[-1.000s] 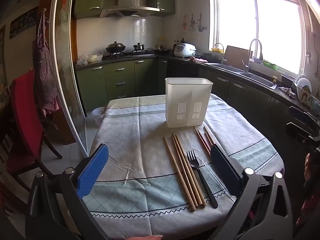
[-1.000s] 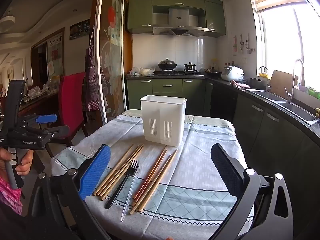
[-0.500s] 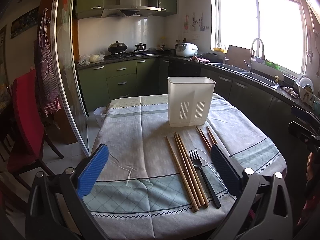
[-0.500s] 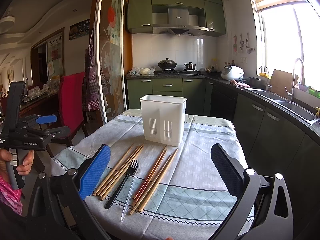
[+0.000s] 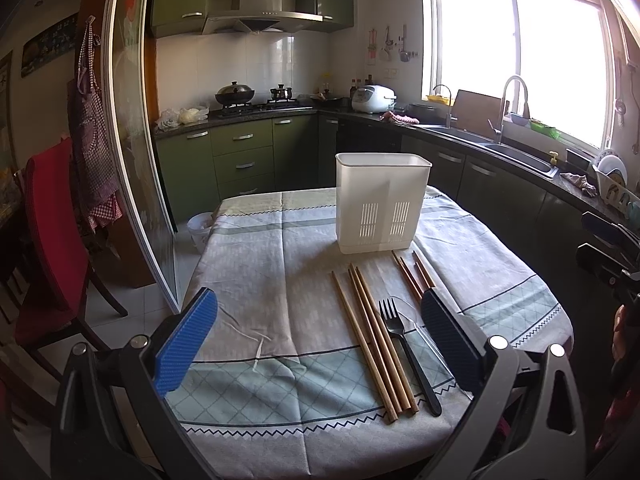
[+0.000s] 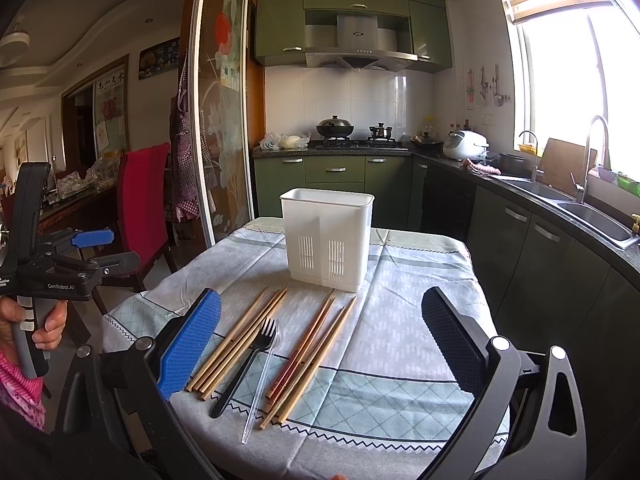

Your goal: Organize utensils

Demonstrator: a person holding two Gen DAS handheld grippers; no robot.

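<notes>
Tabletop (image 6: 400, 320) stuff's untouched: both grippers (image 5: 320, 336) (image 6: 320, 336) held wide, empty; chopsticks (image 6: 240, 340) probably get grabbed first for the bin (image 6: 328, 236).

Table w/ cloth (image 6: 420, 320): white caddy (image 6: 326, 240), chopsticks (image 6: 236, 340), black fork (image 6: 248, 360), clear utensil (image 6: 260, 384).

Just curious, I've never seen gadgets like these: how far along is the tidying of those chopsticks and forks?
Nothing looks done yet. Both chopstick groups, light and reddish, plus the black fork and clear utensil, lie on the tablecloth in front of the white holder. Left gripper and right gripper hover open, holding nothing. Everything remains to go in.
</notes>
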